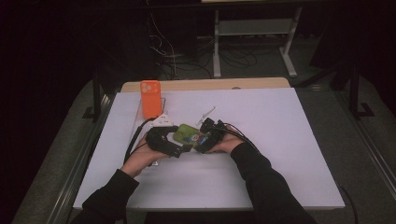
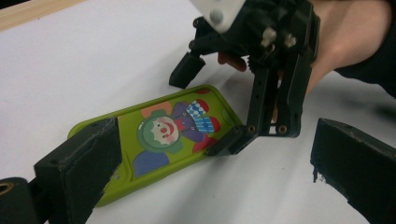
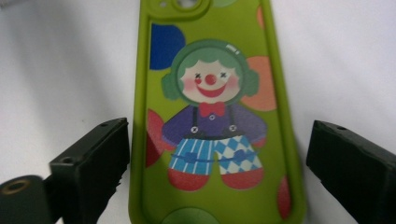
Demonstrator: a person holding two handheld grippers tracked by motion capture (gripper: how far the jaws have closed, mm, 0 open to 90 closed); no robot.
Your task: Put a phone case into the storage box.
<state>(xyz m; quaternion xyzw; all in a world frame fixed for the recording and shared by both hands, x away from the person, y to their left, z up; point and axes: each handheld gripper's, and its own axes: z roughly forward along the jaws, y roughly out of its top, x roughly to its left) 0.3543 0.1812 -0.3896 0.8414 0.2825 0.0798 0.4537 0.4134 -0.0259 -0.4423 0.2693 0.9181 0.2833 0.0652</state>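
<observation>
A lime-green phone case [image 1: 189, 135] with a clown picture lies flat on the white table [image 1: 280, 154]; it also shows as the case [image 2: 159, 140] and the case [image 3: 210, 116]. My right gripper [image 3: 217, 163] straddles the case's lower end, one jaw at each long edge with slim gaps, pads not pressing. From the left gripper view, the right gripper [image 2: 205, 109] stands over the case's far end. My left gripper [image 2: 215, 177] is open wide, its left jaw over the case's near corner and its right jaw above bare table. Both grippers, left [image 1: 180, 148] and right [image 1: 205, 140], meet at the case.
An orange phone [image 1: 151, 99] stands upright at the table's back left. A white block with a black cable [image 1: 163, 120] lies in front of it. A thin white stick-like item [image 1: 208, 113] lies behind the case. A wooden edge [image 1: 210, 84] runs along the far side.
</observation>
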